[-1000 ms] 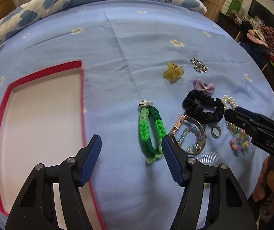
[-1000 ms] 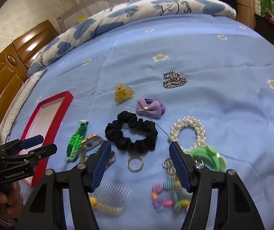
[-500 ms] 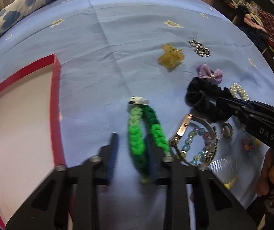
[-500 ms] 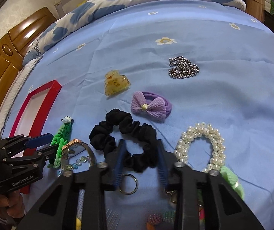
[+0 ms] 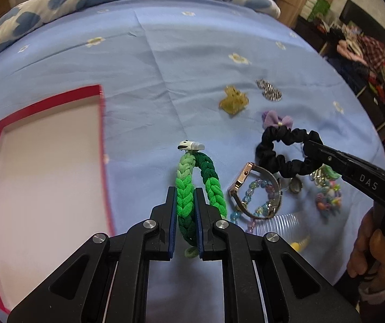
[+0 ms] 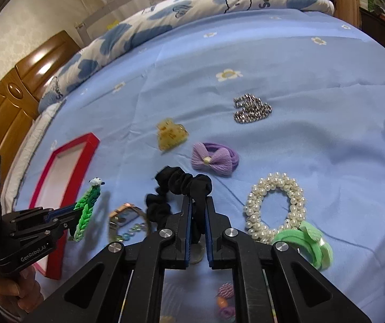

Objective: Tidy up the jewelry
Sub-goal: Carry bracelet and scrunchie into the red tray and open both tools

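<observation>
Blue floral bedsheet [image 6: 286,62], jewelry scattered on it. Left gripper [image 5: 185,207] jaws clamped on green braided bracelet [image 5: 185,188]; red tray [image 5: 101,123] at its 10 o'clock. Right gripper [image 6: 198,215] jaws pinching black scrunchie [image 6: 181,185], pearl bracelet [image 6: 274,204] at its 3 o'clock, purple bow [image 6: 215,158] at 12.

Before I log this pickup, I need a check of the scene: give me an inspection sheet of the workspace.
Surface: blue flowered bedsheet.
Job's things: green braided bracelet and black scrunchie, both gripped; red-rimmed tray at left.
Clutter: pearl bracelet, purple bow, yellow claw clip, chain, watch.
Grippers: left gripper shut on bracelet; right gripper shut on scrunchie.
Cables: nothing seen.
Surroundings: pillow, wooden headboard.
</observation>
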`<state>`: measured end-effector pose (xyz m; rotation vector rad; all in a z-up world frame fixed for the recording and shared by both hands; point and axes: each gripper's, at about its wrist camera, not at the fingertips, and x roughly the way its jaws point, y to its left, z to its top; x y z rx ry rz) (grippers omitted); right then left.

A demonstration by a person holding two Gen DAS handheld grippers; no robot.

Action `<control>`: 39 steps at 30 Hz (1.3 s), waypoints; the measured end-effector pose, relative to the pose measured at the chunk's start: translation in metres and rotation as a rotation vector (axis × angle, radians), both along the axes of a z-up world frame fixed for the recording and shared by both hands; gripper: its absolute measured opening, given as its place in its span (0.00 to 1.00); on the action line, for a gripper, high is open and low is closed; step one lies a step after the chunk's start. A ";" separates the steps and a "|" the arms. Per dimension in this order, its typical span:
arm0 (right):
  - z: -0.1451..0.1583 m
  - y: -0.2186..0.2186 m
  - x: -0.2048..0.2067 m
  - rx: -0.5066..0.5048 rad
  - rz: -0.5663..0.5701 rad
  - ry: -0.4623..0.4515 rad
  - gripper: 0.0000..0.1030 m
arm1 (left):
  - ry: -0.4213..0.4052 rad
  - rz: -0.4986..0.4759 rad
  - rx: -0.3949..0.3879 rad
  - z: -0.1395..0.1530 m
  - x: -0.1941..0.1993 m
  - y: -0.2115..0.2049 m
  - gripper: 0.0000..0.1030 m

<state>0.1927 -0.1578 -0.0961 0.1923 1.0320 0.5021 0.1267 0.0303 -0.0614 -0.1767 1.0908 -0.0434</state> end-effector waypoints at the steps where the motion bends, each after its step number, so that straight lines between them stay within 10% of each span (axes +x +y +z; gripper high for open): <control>1: 0.004 0.000 -0.002 0.009 0.000 -0.007 0.07 | -0.006 0.007 -0.003 0.003 -0.003 0.003 0.10; 20: 0.065 0.103 -0.049 0.208 0.214 -0.062 0.07 | -0.057 0.241 -0.011 0.028 -0.077 0.106 0.10; 39: 0.018 0.228 -0.076 0.185 0.397 0.084 0.08 | 0.020 0.387 -0.014 -0.017 -0.108 0.181 0.10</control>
